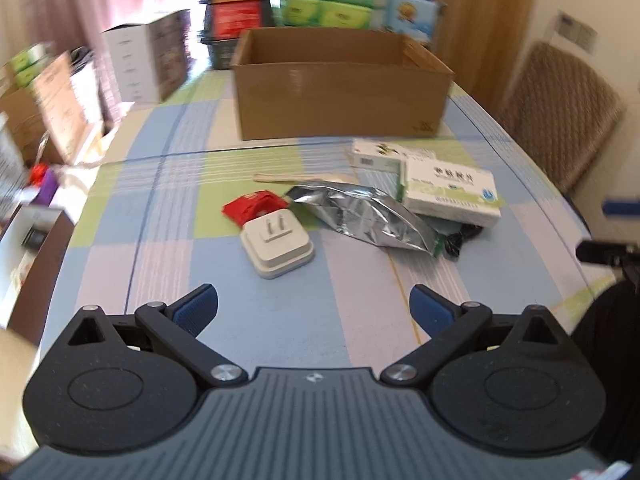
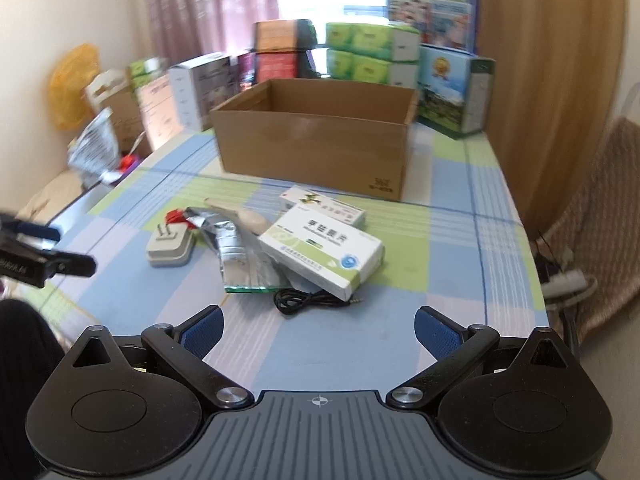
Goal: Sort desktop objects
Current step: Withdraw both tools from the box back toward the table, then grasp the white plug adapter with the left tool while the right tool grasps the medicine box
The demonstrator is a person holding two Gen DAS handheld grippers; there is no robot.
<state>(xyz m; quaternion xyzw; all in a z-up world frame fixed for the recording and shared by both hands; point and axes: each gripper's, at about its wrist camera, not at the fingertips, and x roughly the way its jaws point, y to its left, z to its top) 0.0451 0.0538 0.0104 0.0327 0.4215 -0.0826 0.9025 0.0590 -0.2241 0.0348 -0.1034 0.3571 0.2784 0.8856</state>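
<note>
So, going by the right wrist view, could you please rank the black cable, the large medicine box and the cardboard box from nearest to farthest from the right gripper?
1. Black cable, just ahead of the open right gripper.
2. Large medicine box, behind the cable.
3. Cardboard box, at the far end of the table.

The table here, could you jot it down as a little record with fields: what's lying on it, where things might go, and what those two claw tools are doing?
surface: checked tablecloth
container: open cardboard box, far side of the table
loose items: white plug adapter, red packet, silver foil pouch, two medicine boxes, black cable
left gripper: open, holding nothing
right gripper: open, holding nothing
</note>
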